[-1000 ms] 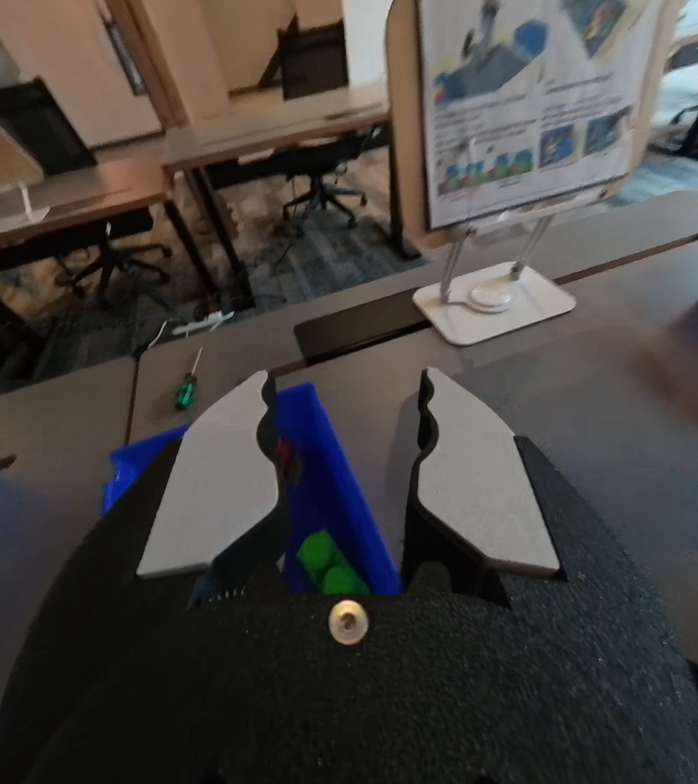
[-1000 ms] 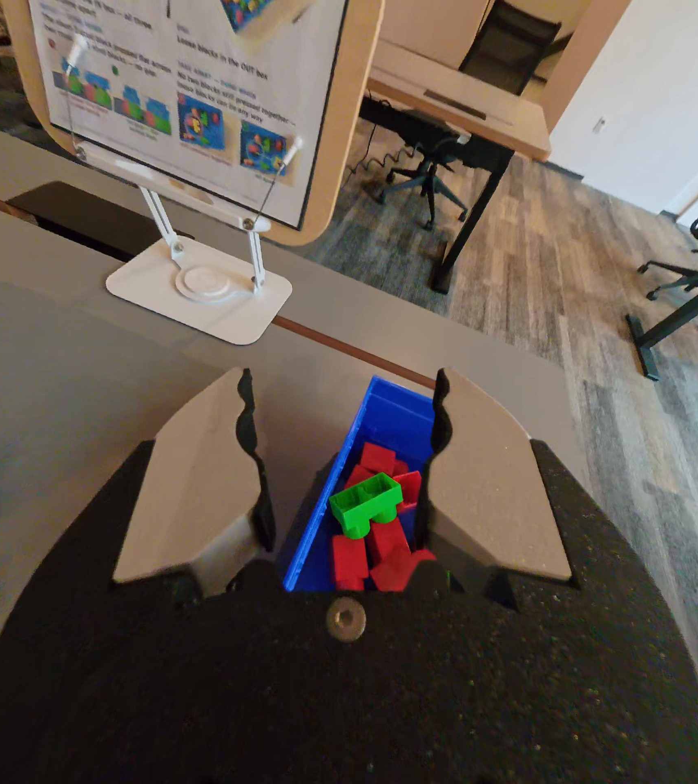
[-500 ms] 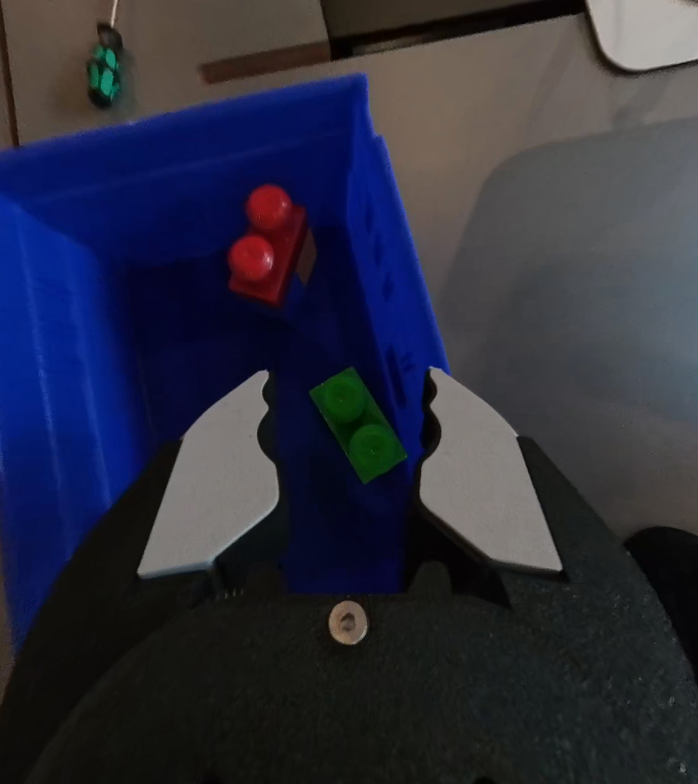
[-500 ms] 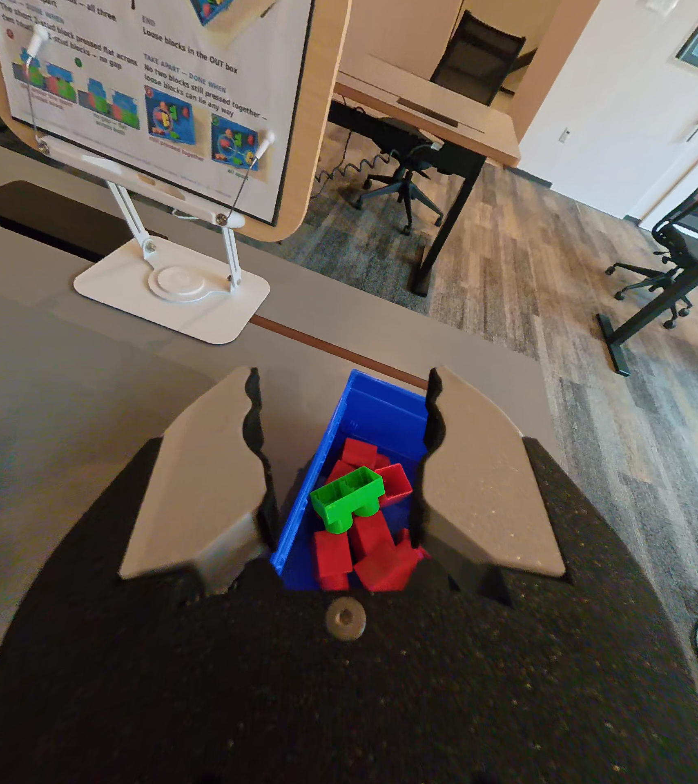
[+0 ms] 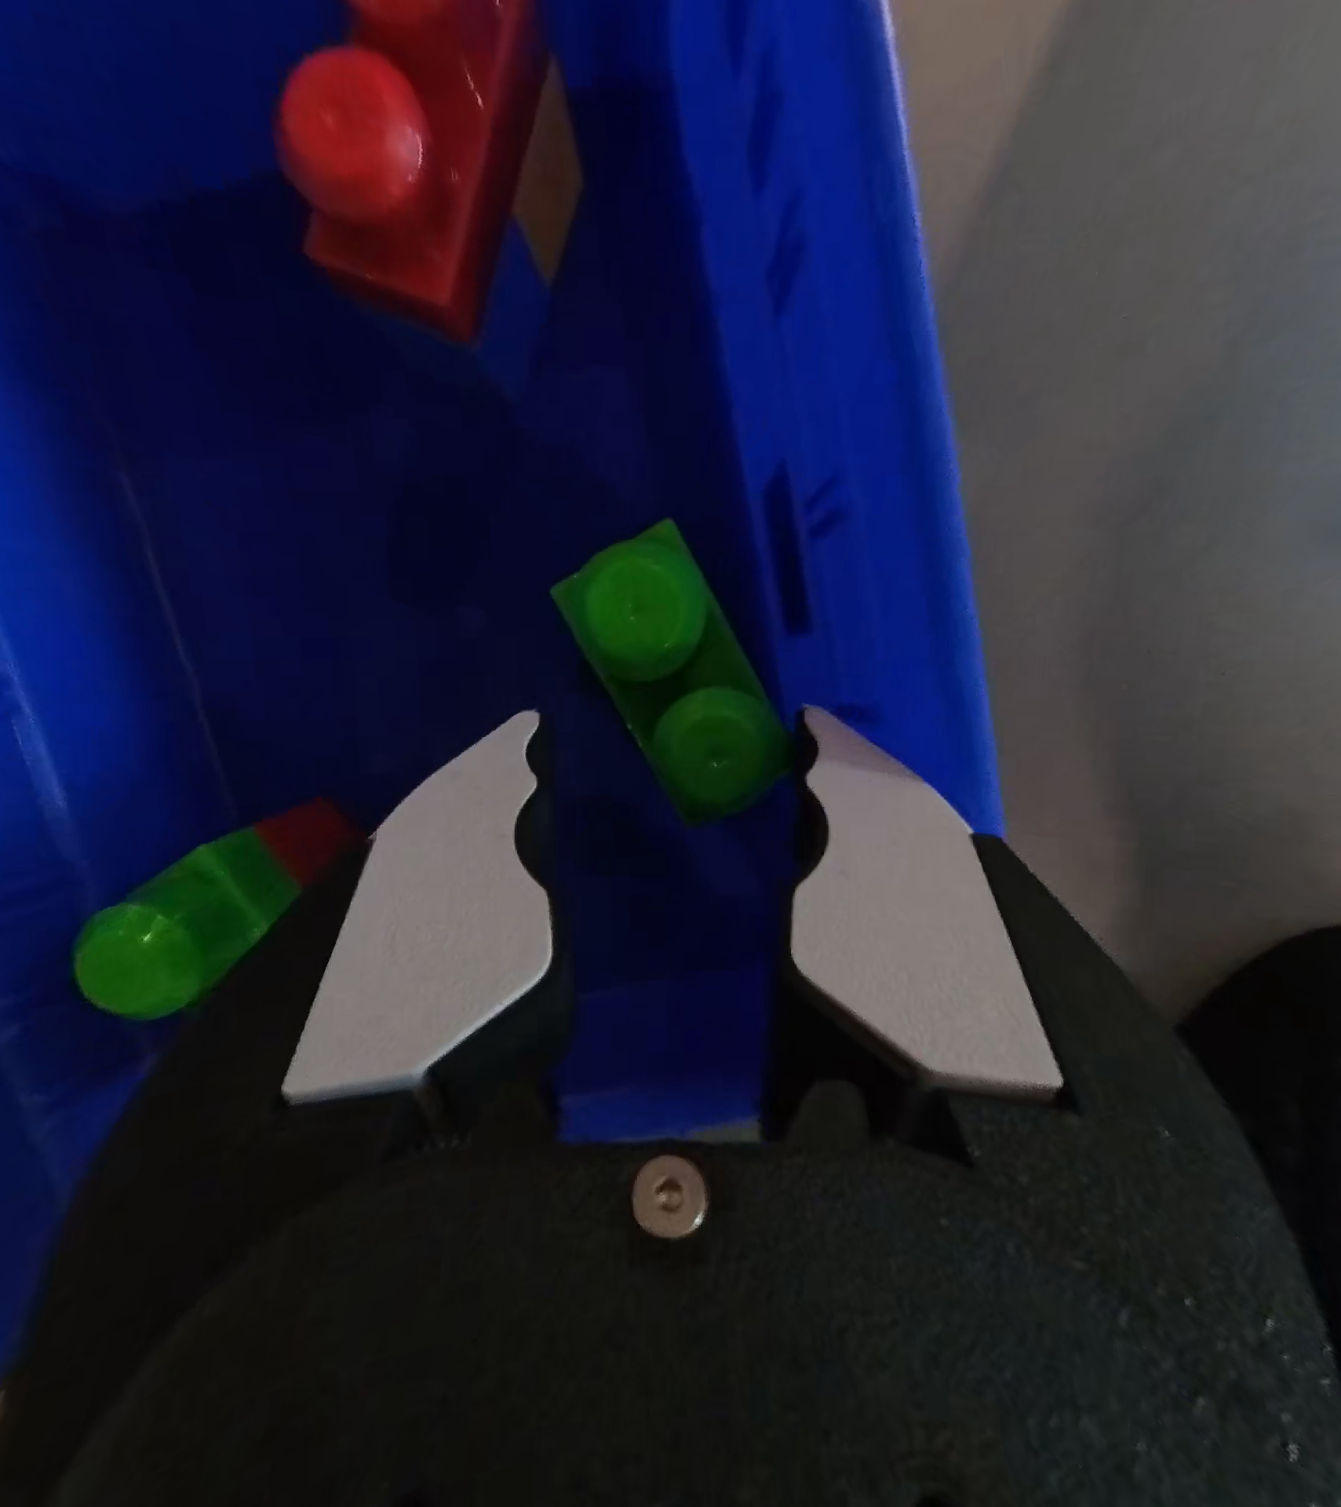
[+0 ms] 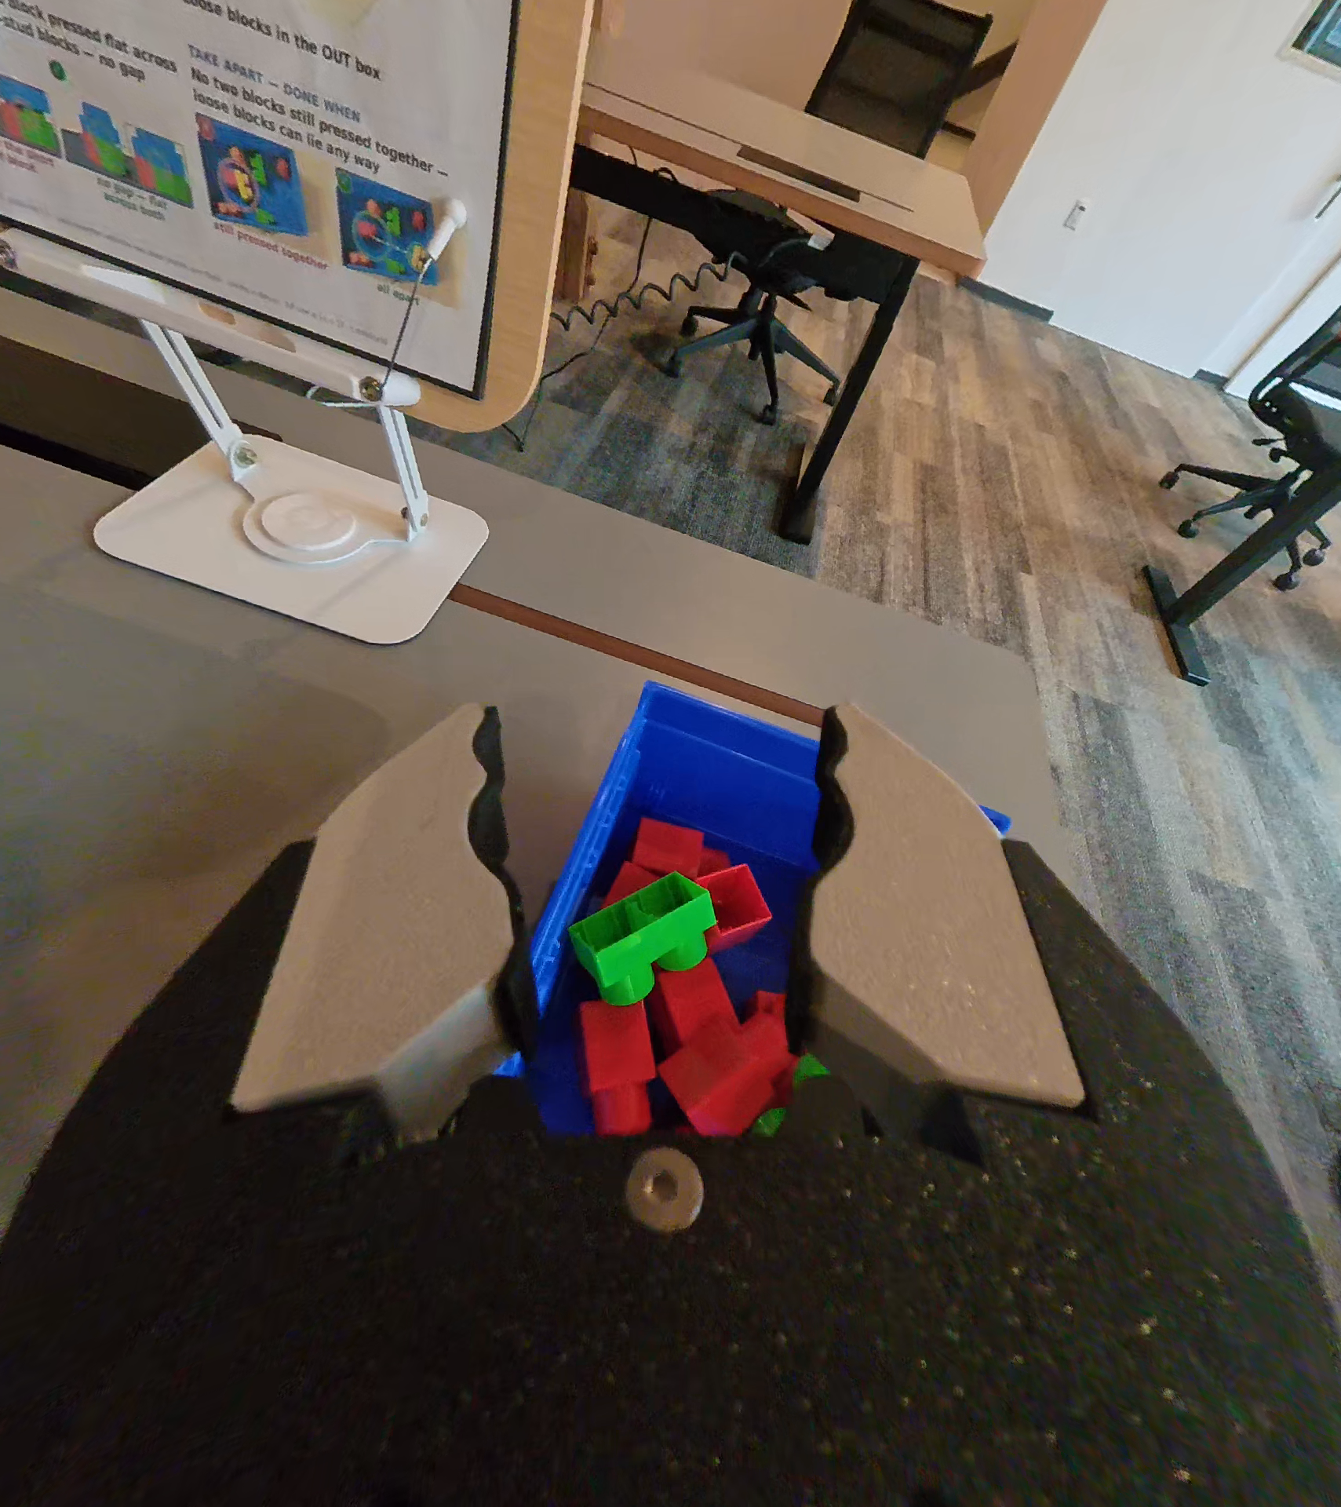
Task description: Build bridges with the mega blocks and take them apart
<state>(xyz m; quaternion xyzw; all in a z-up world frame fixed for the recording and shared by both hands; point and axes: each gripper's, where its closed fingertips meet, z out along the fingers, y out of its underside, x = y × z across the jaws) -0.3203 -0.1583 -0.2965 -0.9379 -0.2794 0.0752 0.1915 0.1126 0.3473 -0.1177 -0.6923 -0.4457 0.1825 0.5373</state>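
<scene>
Left fingers (image 5: 438, 913) spread, now deeper in blue bin (image 5: 854, 408), flanking green block (image 5: 671, 681); right fingers (image 6: 919, 921) spread, unchanged.

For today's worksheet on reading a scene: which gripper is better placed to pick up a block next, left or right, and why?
Left. The left gripper is open, low inside its blue bin, with the green two-stud block just ahead of its fingertips. The right gripper, also open, hangs well above its own bin.
</scene>
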